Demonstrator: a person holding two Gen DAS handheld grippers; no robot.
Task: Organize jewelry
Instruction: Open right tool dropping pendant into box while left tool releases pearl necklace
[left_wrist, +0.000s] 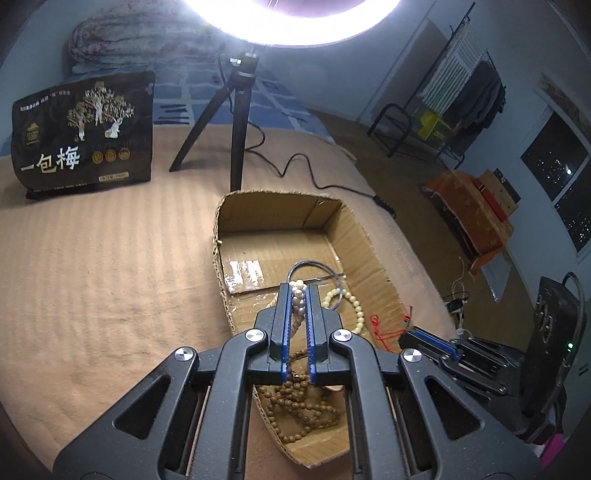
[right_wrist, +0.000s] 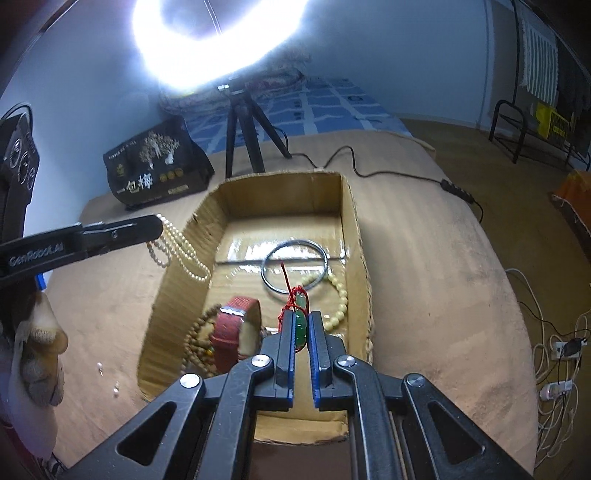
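A cardboard box (left_wrist: 369, 240) (right_wrist: 351, 221) sits on the tan blanket. Inside lie a silver bangle (right_wrist: 295, 243), a cream bead bracelet (right_wrist: 341, 299), a brown bead string (right_wrist: 197, 332) and a red watch strap (right_wrist: 232, 332). My left gripper (left_wrist: 299, 291) is shut on a pearl necklace (left_wrist: 297, 295), which hangs over the box's left wall in the right wrist view (right_wrist: 181, 251). My right gripper (right_wrist: 302, 317) is shut on a green pendant (right_wrist: 301, 325) with a red cord (right_wrist: 290, 295), above the box's near end.
A ring light on a black tripod (left_wrist: 236, 122) stands behind the box with its cable (right_wrist: 406, 179) trailing right. A black snack bag (left_wrist: 85, 136) stands at the back left. Small loose pieces (right_wrist: 109, 376) lie on the blanket left of the box.
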